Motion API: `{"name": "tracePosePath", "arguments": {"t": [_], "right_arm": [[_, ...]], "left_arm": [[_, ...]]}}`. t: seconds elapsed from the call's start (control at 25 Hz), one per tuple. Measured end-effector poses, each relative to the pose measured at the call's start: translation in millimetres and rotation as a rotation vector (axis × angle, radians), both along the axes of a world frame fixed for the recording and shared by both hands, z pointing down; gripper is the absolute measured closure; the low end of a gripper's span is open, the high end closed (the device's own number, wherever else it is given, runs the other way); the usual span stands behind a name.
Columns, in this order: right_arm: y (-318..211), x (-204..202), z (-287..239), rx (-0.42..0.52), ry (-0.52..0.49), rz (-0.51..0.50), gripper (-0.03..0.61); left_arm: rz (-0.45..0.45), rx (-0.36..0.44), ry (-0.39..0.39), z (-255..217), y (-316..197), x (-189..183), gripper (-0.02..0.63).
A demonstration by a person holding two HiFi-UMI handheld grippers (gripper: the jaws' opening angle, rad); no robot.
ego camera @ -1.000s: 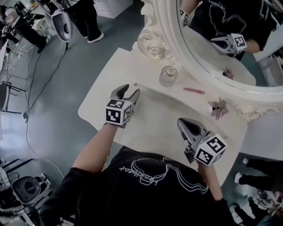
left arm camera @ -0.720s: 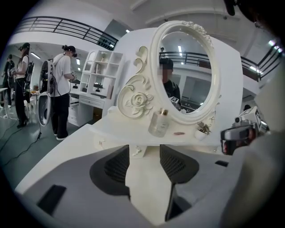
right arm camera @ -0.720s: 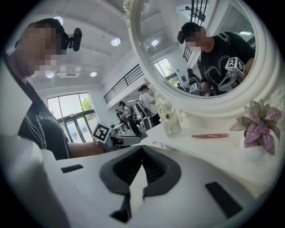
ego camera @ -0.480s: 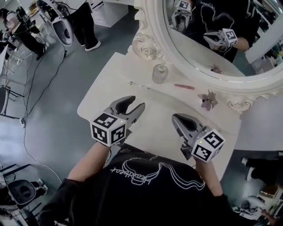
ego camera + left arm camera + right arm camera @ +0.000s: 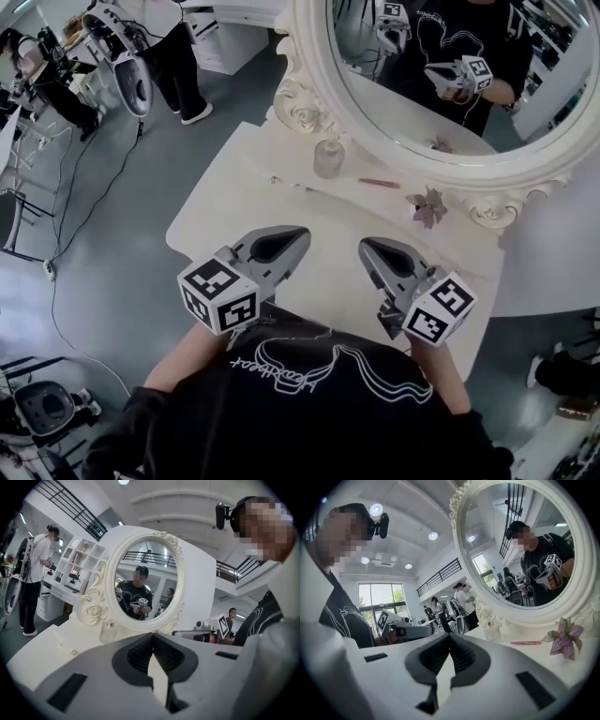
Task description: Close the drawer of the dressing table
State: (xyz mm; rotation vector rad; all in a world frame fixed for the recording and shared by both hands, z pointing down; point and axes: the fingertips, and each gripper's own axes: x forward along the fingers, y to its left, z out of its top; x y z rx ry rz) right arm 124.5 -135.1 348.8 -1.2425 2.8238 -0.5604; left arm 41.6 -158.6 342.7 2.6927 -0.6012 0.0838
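Note:
The white dressing table (image 5: 234,197) stands in front of me under its oval mirror (image 5: 422,84). Its front drawer is hidden below the tabletop edge and my body in the head view. A small knob (image 5: 72,652) shows on the low back ledge. My left gripper (image 5: 305,234) hovers above the near left part of the tabletop, jaws shut and empty (image 5: 152,634). My right gripper (image 5: 364,246) hovers beside it on the right, also shut with nothing between its jaws (image 5: 450,635). Both point roughly level toward the mirror.
A glass bottle (image 5: 327,157), a pink clip (image 5: 379,183) and a small purple plant (image 5: 429,206) sit near the mirror's base. A person (image 5: 178,56) stands on the grey floor at the far left, among equipment and cables.
My left gripper has lifted off the tabletop and drawn back toward me, and its jaws have gone from open to shut. My right gripper has risen a little.

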Motion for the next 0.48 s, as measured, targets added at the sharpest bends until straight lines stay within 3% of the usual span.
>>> {"name": "tracePosePath", "arguments": {"t": [0.48], "right_arm": [[17.5, 1.1, -14.2, 0.075, -0.013, -0.007, 0.575]], "left_arm": [[0.020, 0.013, 0.024, -9.4, 17.8, 7.0, 0.609]]}}
